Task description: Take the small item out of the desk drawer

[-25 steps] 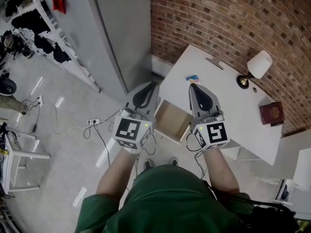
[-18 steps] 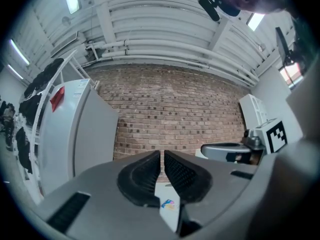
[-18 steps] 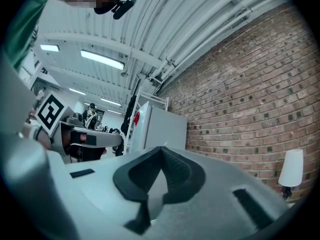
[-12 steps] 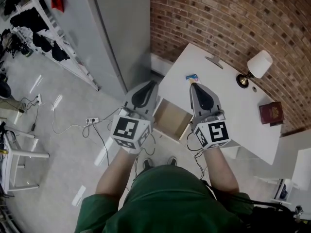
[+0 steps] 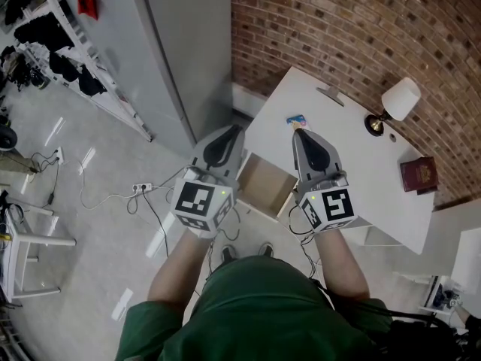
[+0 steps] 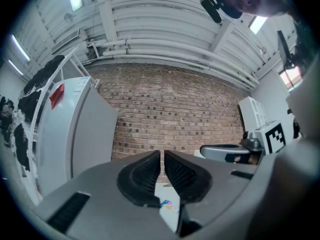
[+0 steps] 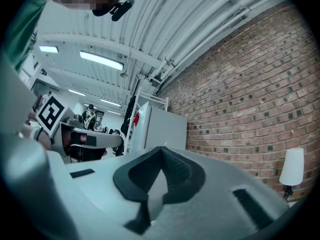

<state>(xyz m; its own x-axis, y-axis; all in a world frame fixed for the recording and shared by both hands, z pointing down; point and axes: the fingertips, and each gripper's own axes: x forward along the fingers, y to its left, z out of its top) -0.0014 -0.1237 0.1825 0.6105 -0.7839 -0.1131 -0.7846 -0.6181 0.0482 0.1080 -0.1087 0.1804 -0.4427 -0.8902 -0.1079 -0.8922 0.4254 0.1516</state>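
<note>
White desk (image 5: 353,168), drawer (image 5: 264,185) open | left gripper (image 6: 162,160) jaws closed | right gripper (image 7: 160,153) jaws closed

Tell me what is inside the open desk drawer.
The drawer shows only a bare brown bottom, nothing on it. The left gripper and right gripper cover its side edges. A small colourful item lies on the desk.

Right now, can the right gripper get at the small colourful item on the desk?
Probably yes: the small colourful item lies on the desk just beyond the right gripper, nothing between. Its jaws are shut, so open them first.
</note>
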